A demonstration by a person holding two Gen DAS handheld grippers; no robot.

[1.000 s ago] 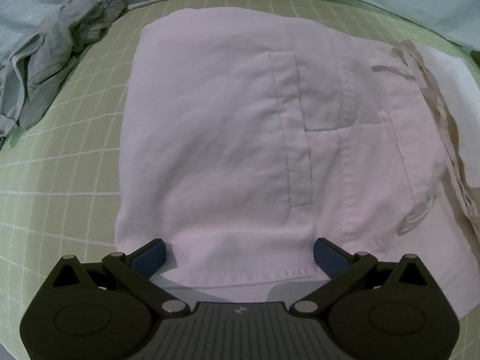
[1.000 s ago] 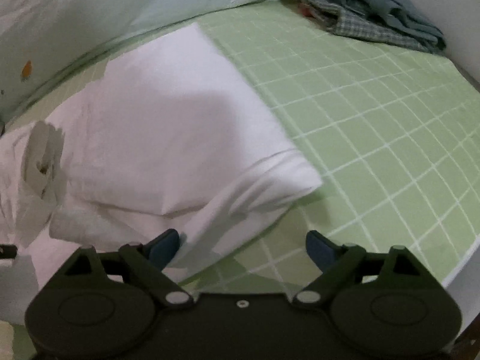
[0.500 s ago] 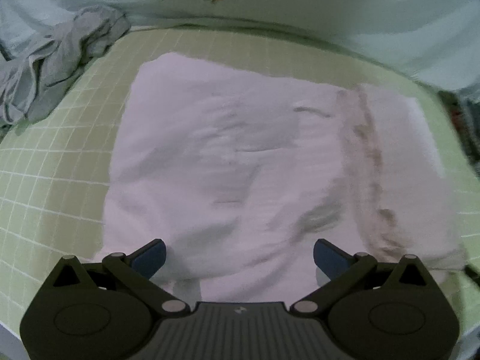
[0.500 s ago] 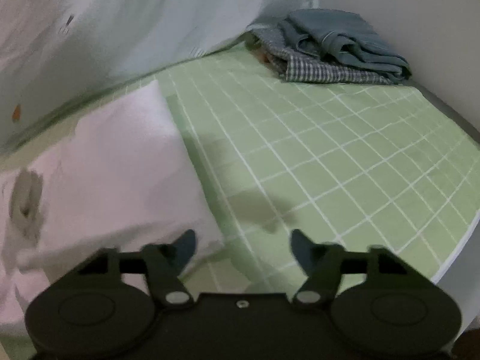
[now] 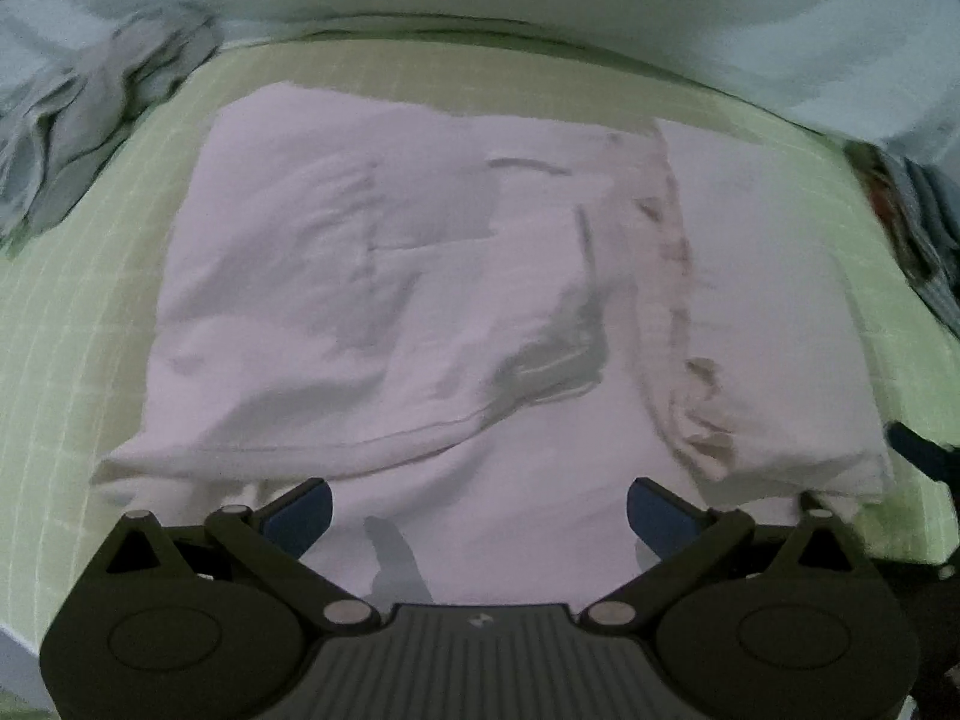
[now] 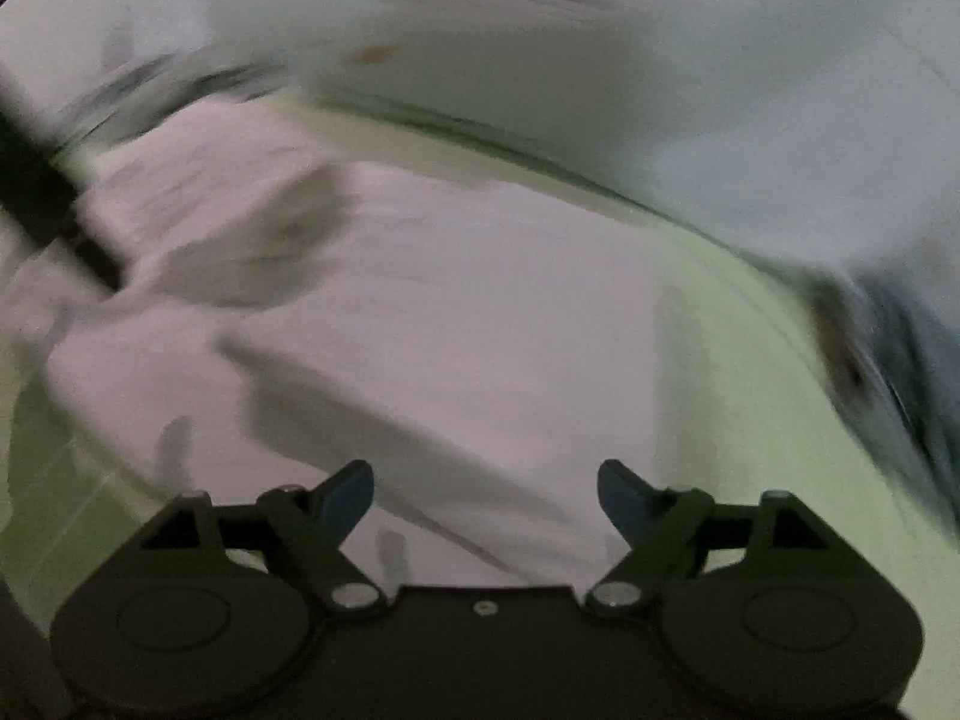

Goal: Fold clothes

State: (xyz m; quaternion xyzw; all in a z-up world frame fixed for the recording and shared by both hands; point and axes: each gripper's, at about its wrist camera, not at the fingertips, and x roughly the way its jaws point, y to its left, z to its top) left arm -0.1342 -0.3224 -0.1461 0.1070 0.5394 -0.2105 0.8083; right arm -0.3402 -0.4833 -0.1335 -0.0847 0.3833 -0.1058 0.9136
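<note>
Left tool [image 5: 479, 510]: blue-padded fingers spread wide, holding nothing, poised over the near edge of one white garment [image 5: 456, 300]. Right tool [image 6: 485, 495]: also spread and empty, above the same cloth [image 6: 468, 324]; this view is motion-blurred. Garment lies folded on the bed's green grid sheet [image 5: 78, 276], thin woven fabric, rumpled, stitched seams, frilled beige band [image 5: 672, 276]. Piles elsewhere: one crumpled grey heap [image 5: 90, 132] far left, one dark stack [image 5: 918, 228] far right.
</note>
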